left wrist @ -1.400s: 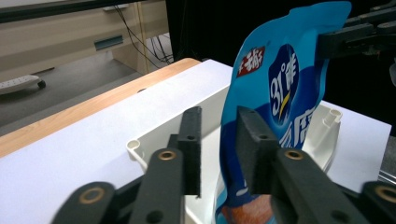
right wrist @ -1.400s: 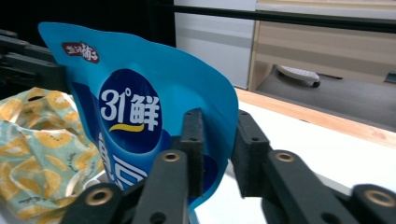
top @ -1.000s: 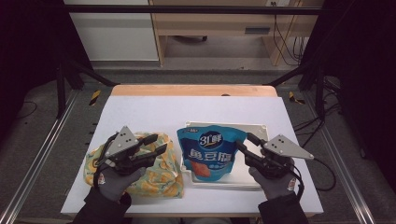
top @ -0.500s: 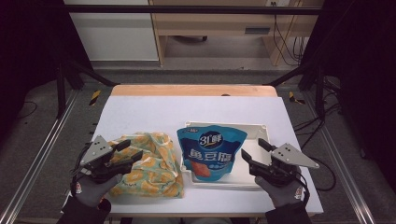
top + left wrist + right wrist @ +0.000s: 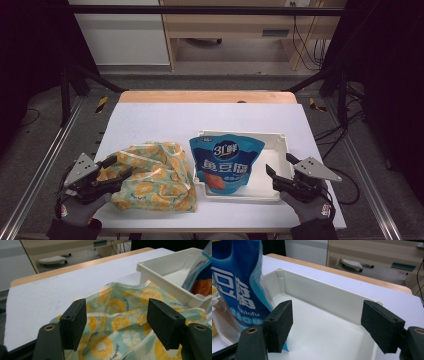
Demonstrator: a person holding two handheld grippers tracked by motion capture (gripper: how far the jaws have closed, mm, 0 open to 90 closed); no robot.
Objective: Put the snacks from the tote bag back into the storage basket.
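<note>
Bright table, dark surroundings, soft, slightly blurred frames.

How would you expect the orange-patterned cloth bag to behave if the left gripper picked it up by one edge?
The cloth bag lies crumpled in soft folds, so it would probably droop and hang limp. It looks thin and flat, hence likely light. Its far edge lies against the white tray, so it might drag there.

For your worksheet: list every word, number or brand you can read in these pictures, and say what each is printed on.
"3口鲜": top of the blue snack pouch, high view.
"鱼豆腐": large white characters on the same pouch.
"豆腐" and "fishtofu", its first letter hidden by the jaw: pouch, right gripper view.
Small line under it: partly hidden, unreadable.
Orange-print bag: no text.
</note>
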